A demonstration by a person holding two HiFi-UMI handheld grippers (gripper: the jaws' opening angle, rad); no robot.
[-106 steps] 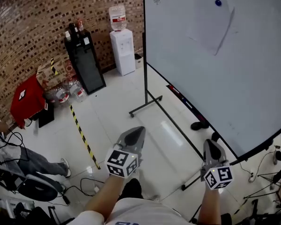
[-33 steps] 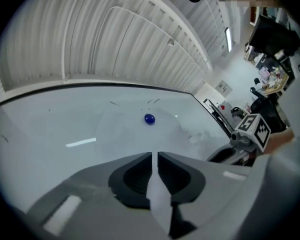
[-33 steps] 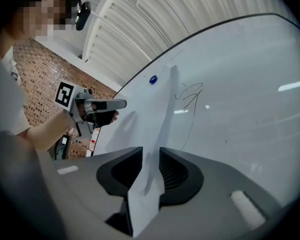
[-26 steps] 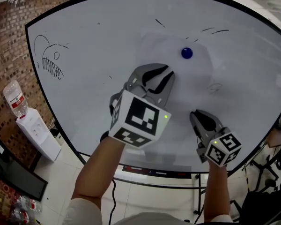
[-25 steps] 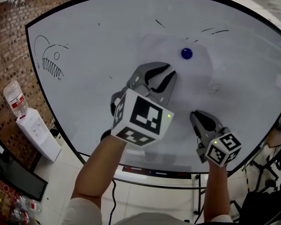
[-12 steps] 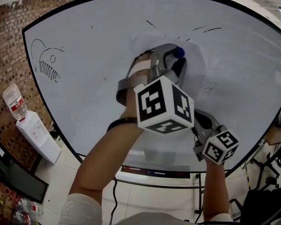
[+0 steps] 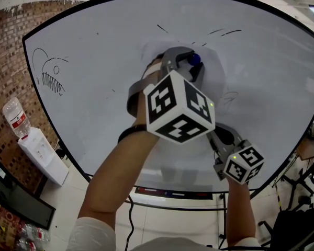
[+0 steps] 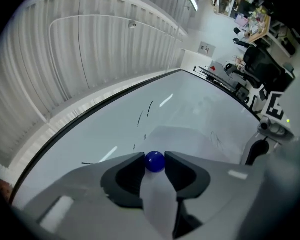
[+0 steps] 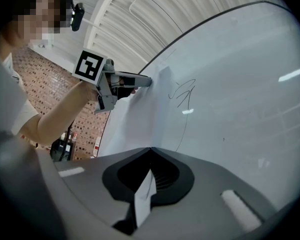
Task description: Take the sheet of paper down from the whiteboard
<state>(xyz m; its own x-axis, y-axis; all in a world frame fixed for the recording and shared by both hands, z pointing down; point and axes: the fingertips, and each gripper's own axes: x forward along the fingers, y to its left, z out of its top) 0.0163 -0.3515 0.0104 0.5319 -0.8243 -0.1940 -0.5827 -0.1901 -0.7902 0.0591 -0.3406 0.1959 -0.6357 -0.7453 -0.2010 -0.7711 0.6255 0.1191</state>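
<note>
Two grips: my left gripper (image 8: 155, 158) has just been closing on the blue magnet (image 8: 154, 162); my right gripper (image 9: 150, 152) pinches the near edge of the paper (image 8: 190, 141). Probably light, floppy, easily torn.

A brick wall (image 7: 8, 46) runs along the left. Against it stands a white water dispenser (image 7: 43, 155) with a bottle (image 7: 14, 117) on top, near a black cabinet (image 7: 14, 202). A cable (image 7: 130, 225) lies on the white floor (image 7: 167, 228).
</note>
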